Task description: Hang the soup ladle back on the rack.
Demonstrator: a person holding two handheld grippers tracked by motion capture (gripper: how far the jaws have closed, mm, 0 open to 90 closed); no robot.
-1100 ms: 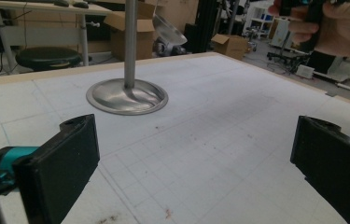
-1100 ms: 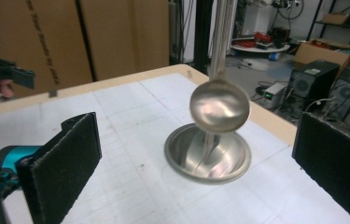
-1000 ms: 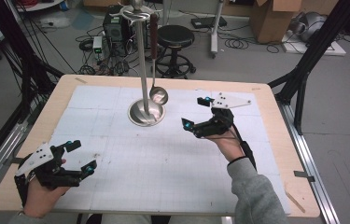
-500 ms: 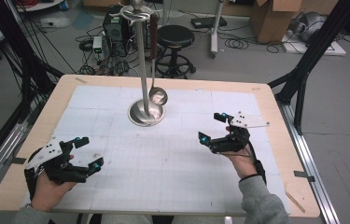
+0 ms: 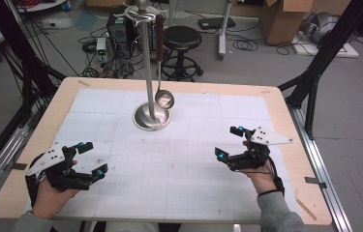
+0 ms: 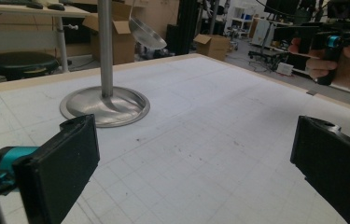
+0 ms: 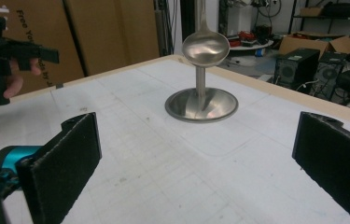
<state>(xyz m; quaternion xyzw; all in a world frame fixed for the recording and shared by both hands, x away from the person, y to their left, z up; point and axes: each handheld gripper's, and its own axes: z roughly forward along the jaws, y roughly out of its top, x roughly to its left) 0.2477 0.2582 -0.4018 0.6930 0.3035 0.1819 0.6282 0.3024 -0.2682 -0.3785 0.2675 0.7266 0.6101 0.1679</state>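
A steel stand with a round base and a tall pole rises at the table's far middle. A metal ladle hangs from its top, the bowl just above the base. My left gripper is open at the near left, empty and well short of the stand. My right gripper is open at the near right, also empty. In the left gripper view the base and ladle bowl lie ahead between wide jaws. From the right gripper view the ladle bowl hangs over the base.
The white gridded mat covers the wooden table, and it lies bare between my two grippers. A black stool, cables and cardboard boxes stand on the floor beyond the far edge. Black frame legs flank the table.
My right gripper has drawn back from beside the stand toward the near right of the table. The left gripper shifted slightly inward. The ladle hangs as before.
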